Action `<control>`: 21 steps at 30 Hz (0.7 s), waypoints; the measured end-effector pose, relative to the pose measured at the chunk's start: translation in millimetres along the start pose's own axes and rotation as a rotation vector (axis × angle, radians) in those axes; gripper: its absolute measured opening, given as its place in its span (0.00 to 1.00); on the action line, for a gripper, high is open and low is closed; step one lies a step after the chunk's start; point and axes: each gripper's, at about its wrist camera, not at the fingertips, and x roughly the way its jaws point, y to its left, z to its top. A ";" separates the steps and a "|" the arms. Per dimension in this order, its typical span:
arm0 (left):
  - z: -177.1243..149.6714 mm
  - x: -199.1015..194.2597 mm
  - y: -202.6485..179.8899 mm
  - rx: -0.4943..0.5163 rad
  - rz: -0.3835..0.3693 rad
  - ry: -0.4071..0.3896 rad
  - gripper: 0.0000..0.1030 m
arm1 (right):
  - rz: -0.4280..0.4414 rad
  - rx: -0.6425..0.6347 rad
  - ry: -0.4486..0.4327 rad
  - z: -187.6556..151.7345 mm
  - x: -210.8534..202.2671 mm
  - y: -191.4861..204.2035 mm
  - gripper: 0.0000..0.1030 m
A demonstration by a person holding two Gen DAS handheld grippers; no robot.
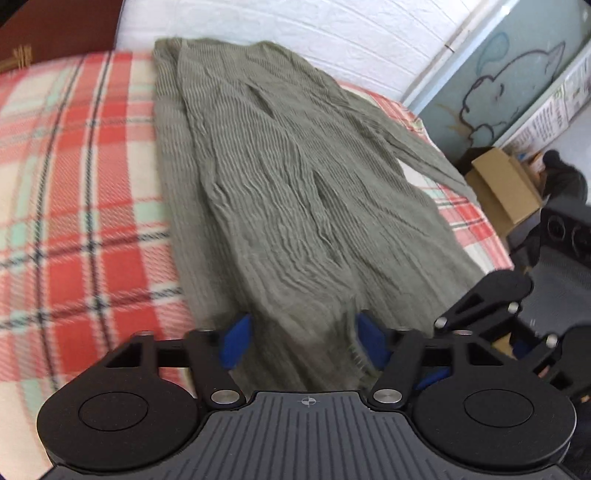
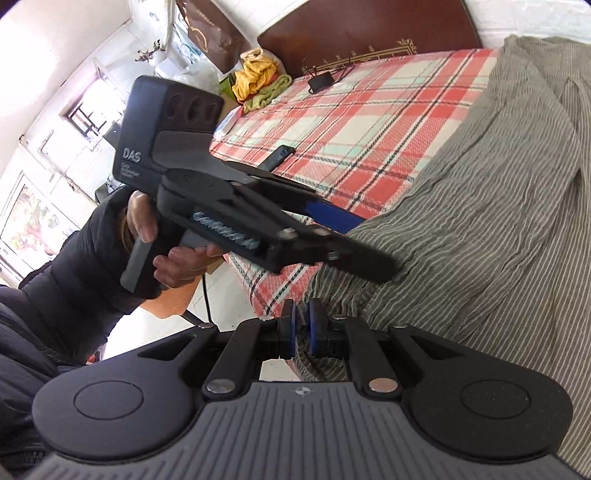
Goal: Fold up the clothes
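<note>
A grey-green striped garment (image 1: 280, 192) lies spread lengthwise on a red plaid blanket (image 1: 74, 192). My left gripper (image 1: 303, 341) stands open at its near hem, with the cloth running between the two blue pads (image 1: 236, 339), which stay wide apart. Seen from the right wrist, the left gripper (image 2: 373, 247) reaches down onto the garment (image 2: 498, 206), and a hand (image 2: 147, 229) in a dark sleeve holds it. Lower on the same near edge, my right gripper (image 2: 303, 328) is shut on a fold of the striped cloth, which hangs over the bed's side.
A brown headboard (image 2: 369, 29) ends the bed. A small black device with a cable (image 2: 319, 83) and a dark phone-like object (image 2: 280, 155) lie on the blanket (image 2: 351, 122). Yellow and green clothes (image 2: 258, 81) are piled beyond. A cardboard box (image 1: 506, 184) stands beside the bed.
</note>
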 end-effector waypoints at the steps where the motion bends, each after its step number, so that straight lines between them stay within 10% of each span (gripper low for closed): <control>1: -0.4 5.8 1.1 -0.019 -0.004 0.011 0.35 | 0.004 0.007 -0.001 -2.2 1.1 -0.8 0.12; 3: -6.2 11.7 2.3 -0.021 0.023 0.017 0.20 | 0.029 0.028 -0.003 -9.4 -2.0 -2.8 0.17; 6: -16.9 14.2 6.2 -0.022 0.049 0.022 0.33 | 0.033 0.064 -0.057 -22.8 -17.4 -10.8 0.41; 17: -27.7 5.3 11.7 -0.062 0.038 0.000 0.30 | -0.057 0.284 -0.099 -46.0 -15.8 -53.0 0.46; 18: -27.7 4.6 10.9 -0.062 0.039 0.000 0.09 | -0.057 0.290 -0.089 -46.5 -12.2 -54.5 0.43; 20: -27.7 3.4 9.3 -0.062 0.040 0.000 0.03 | -0.056 0.301 -0.070 -47.2 -6.8 -56.5 0.08; 21: -27.7 2.7 8.5 -0.061 0.041 0.000 0.01 | -0.054 0.305 -0.064 -46.7 -6.7 -56.3 0.07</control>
